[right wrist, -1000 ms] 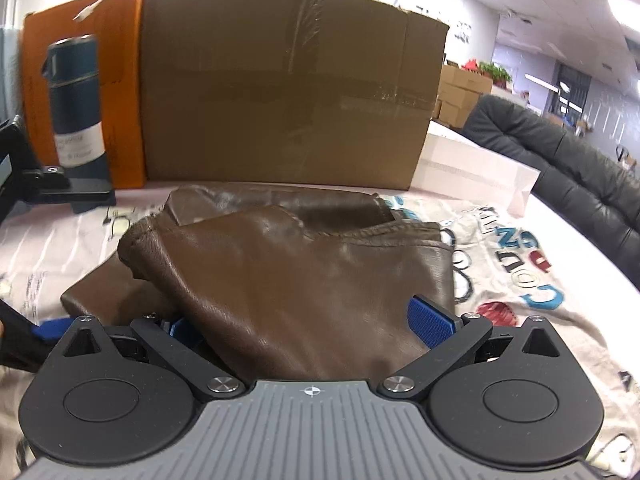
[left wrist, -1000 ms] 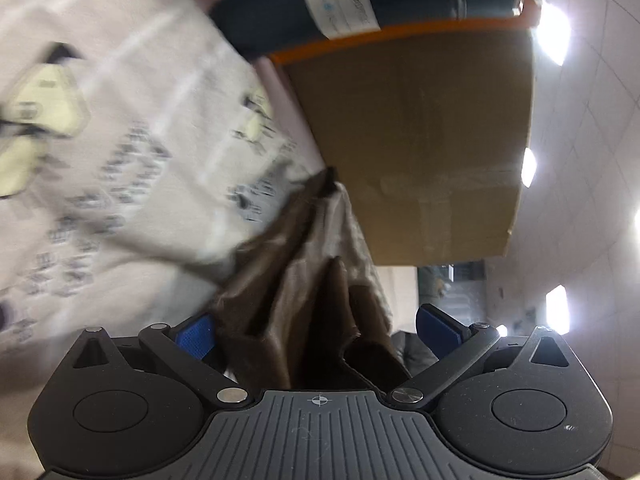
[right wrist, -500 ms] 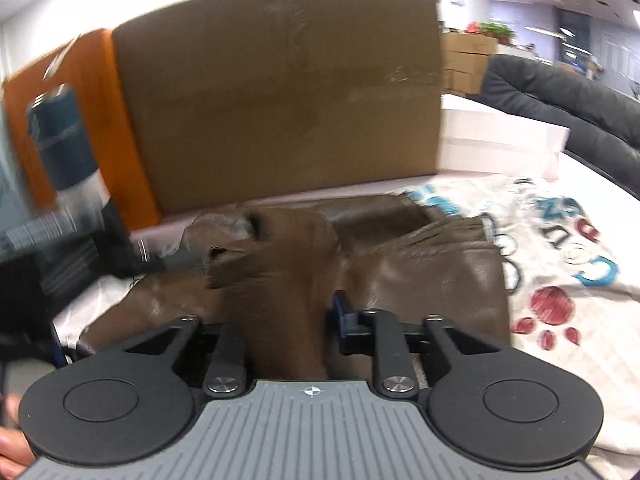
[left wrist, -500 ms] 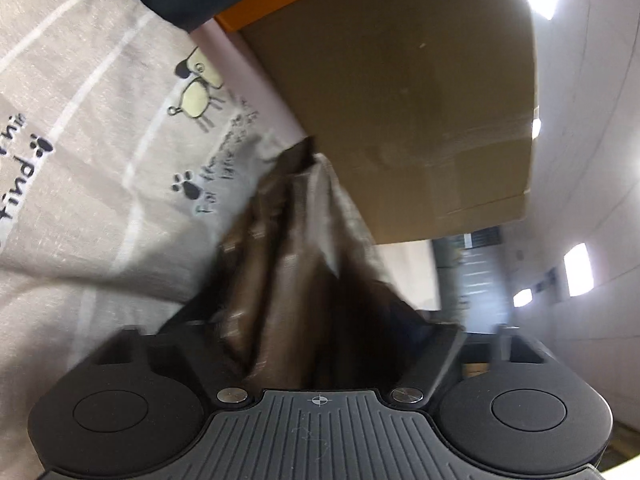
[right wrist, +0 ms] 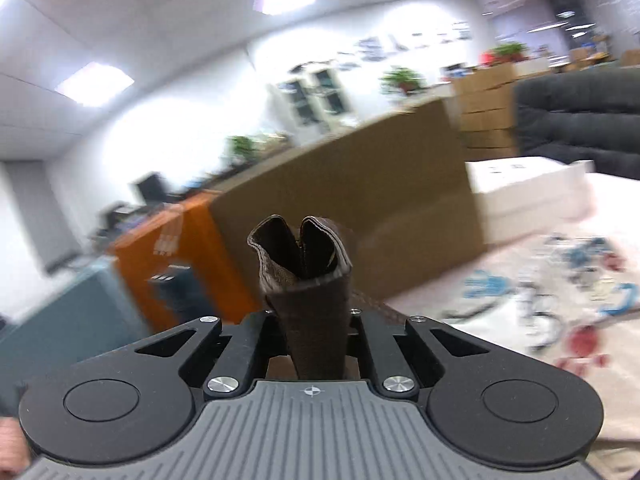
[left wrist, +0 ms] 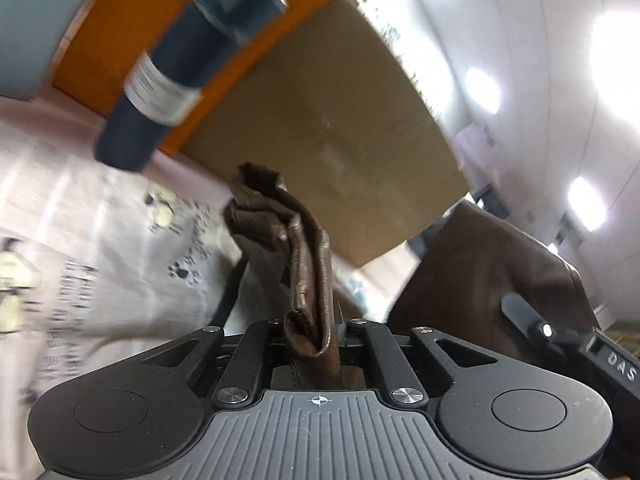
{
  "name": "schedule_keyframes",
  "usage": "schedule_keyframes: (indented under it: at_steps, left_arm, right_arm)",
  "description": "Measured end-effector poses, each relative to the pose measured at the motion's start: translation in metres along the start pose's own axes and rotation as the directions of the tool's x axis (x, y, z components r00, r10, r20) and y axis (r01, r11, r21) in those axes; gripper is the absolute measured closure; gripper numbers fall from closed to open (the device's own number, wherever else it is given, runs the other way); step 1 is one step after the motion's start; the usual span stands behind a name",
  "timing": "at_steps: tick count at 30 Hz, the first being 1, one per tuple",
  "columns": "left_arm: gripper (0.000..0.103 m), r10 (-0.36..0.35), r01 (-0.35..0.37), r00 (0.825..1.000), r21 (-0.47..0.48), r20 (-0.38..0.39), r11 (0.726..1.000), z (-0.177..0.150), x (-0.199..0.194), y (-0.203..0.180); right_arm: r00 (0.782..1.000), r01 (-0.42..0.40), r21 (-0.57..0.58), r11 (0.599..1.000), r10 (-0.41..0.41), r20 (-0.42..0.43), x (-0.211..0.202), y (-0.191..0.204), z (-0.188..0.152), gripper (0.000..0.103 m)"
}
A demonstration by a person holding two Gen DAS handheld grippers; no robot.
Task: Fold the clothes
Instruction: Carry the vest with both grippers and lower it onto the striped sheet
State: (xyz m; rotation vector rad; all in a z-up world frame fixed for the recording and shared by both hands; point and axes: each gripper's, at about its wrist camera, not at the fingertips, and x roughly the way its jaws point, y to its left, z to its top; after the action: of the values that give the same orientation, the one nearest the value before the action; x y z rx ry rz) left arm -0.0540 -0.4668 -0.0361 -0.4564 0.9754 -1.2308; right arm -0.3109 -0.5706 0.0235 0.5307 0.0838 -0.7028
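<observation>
A brown leather garment is bunched between the jaws of my left gripper, which is shut on it and holds it above the printed tablecloth. More of the garment hangs at the right, beside part of the other gripper. My right gripper is shut on another fold of the same garment, lifted and tilted up toward the room.
A large cardboard box and an orange box stand at the back of the table, with a dark blue flask in front. A white box and a dark sofa are to the right.
Both grippers closed on the brown garment and lifted it off the table. The views swung upward; the right now faces the room.
</observation>
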Motion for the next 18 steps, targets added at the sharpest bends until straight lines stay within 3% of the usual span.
schedule_keyframes:
  at_steps: [4,6,10,13,15,18]
  left_arm:
    - [0.096,0.053,-0.051,0.994,-0.024,0.093,0.998,0.010,-0.065,0.023]
    - [0.096,0.118,-0.115,0.979,-0.027,0.164,0.993,0.017,-0.109,0.036]
    - [0.096,0.261,-0.263,0.918,-0.032,0.298,0.964,0.025,-0.188,0.062]
    - [0.096,0.358,-0.370,0.850,-0.045,0.387,0.928,0.029,-0.245,0.081]
    - [0.096,0.422,-0.443,0.809,-0.048,0.409,0.895,0.028,-0.270,0.093]
    - [0.095,0.498,-0.508,0.790,-0.073,0.359,0.858,0.019,-0.281,0.123]
  right_arm:
    - [0.980,-0.197,0.020,0.980,0.197,-0.037,0.006,0.047,-0.007,0.096]
    - [0.958,-0.280,0.050,0.959,0.283,-0.056,0.014,0.069,-0.013,0.096]
    - [0.908,-0.400,0.119,0.909,0.411,-0.086,0.030,0.111,-0.026,0.096]
    - [0.877,-0.452,0.146,0.880,0.468,-0.105,0.041,0.140,-0.037,0.096]
    - [0.874,-0.450,0.149,0.881,0.468,-0.128,0.043,0.146,-0.046,0.096]
    - [0.897,-0.362,0.136,0.922,0.384,-0.220,0.060,0.136,-0.066,0.096]
